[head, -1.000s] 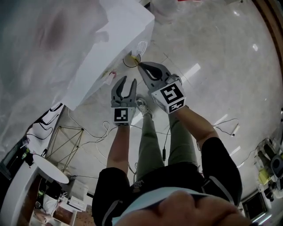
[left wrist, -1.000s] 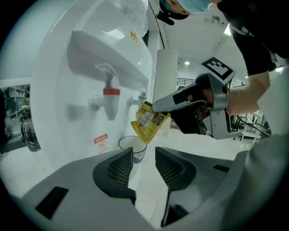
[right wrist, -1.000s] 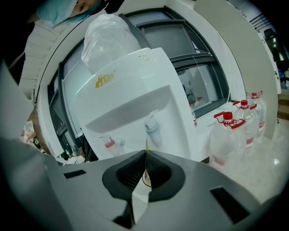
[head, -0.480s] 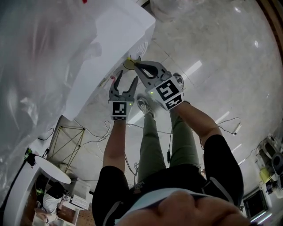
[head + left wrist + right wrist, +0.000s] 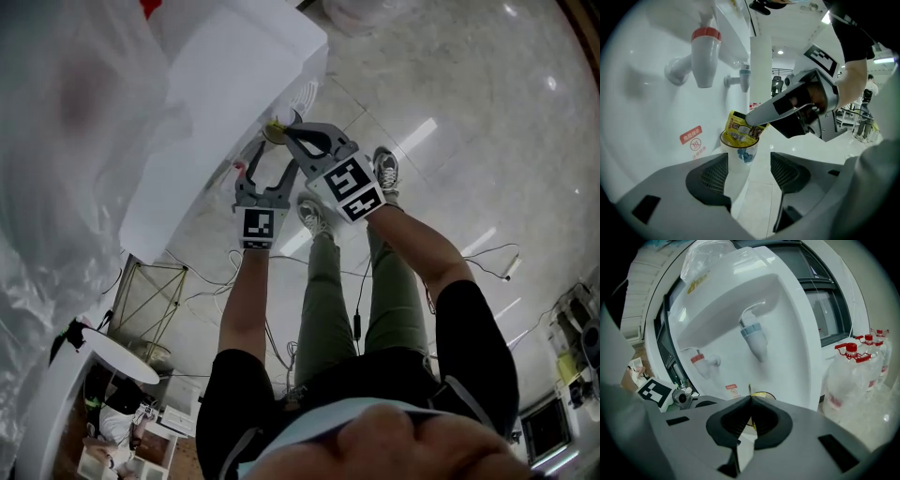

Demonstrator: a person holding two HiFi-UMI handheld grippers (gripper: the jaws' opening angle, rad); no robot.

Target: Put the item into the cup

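Note:
A clear plastic cup (image 5: 739, 158) stands on the white water dispenser's ledge under the taps. A yellow snack packet (image 5: 740, 129) pokes out of its mouth, pinched at its top by my right gripper (image 5: 754, 119), which is shut on it. In the right gripper view that gripper (image 5: 751, 399) shows only the packet's thin yellow edge (image 5: 749, 389) above its closed jaws, with the cup's rim (image 5: 764, 394) just behind. My left gripper (image 5: 747, 176) straddles the cup's lower part, its jaws opening and apart from the cup wall. In the head view both grippers (image 5: 267, 169) (image 5: 289, 134) meet at the cup (image 5: 274, 134).
The dispenser (image 5: 225, 84) has a red tap (image 5: 705, 56) and a blue tap (image 5: 744, 75) above the cup, and a red sticker (image 5: 692, 136). Water bottles with red caps (image 5: 853, 376) stand to its right. Cables (image 5: 211, 281) lie on the tiled floor by the person's legs (image 5: 323, 291).
The left gripper's jaws have spread wider around the cup. Both grippers have shifted slightly toward the dispenser, and the right one still holds the packet at the cup's mouth.

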